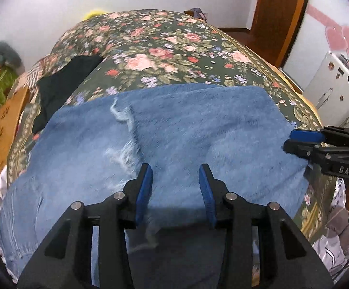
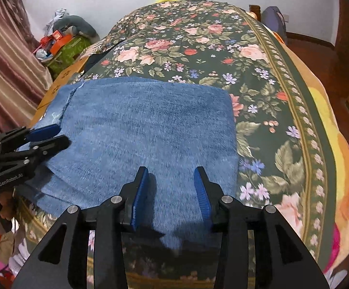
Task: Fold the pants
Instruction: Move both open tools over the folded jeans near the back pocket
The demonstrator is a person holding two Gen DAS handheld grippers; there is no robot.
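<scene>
Blue denim pants [image 1: 174, 130] lie folded flat on the floral bedspread [image 1: 155, 48], with frayed rips near the left part. They also show in the right wrist view [image 2: 145, 125]. My left gripper [image 1: 175, 171] is open and empty, hovering over the near middle of the denim. It shows at the left of the right wrist view [image 2: 59, 134]. My right gripper [image 2: 171, 173] is open and empty over the near right part of the pants. It shows at the right edge of the left wrist view [image 1: 288, 141].
A black garment [image 1: 63, 84] lies on the bed's left side. A wooden bed board [image 1: 3, 130] stands at the left. Clutter and toys [image 2: 61, 41] sit beyond the bed's left corner. A wooden door [image 1: 280, 12] is at the back right.
</scene>
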